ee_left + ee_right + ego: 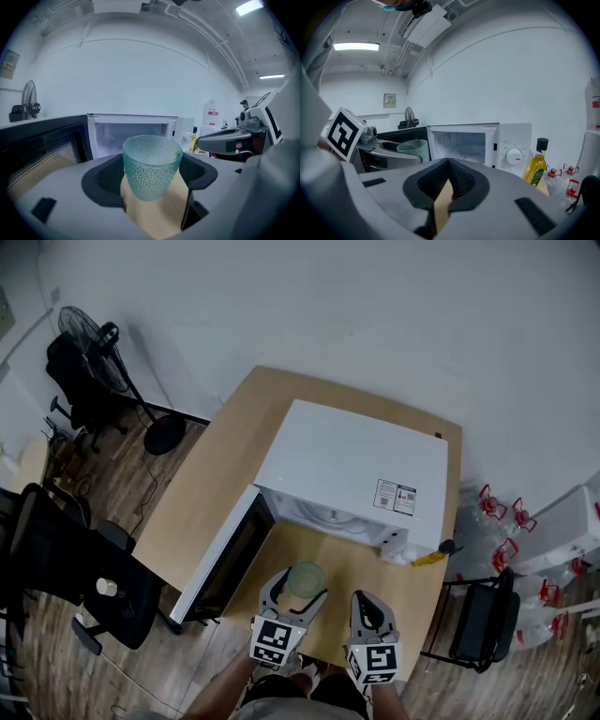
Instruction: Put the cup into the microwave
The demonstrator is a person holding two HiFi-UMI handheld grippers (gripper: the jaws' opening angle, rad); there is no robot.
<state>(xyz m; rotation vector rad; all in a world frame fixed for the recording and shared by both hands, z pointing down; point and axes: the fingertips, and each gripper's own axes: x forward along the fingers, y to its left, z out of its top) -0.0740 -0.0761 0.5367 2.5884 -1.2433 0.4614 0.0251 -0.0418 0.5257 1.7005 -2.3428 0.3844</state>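
A dimpled pale green cup (151,166) stands upright between the jaws of my left gripper (151,180), which is shut on it. In the head view the cup (306,579) hangs in front of the white microwave (352,470), over the table. The microwave door (223,559) is swung open to the left and its cavity (129,136) shows bare. My right gripper (368,614) is beside the left one, shut with nothing in it (446,187). From the right gripper view the cup (413,150) appears at the left, before the open door.
A yellow oil bottle (535,168) stands right of the microwave (506,147) near the table's right edge (452,521). Black chairs (56,559) and a standing fan (98,343) are left of the table; a black chair (483,615) and water jugs (502,521) are at the right.
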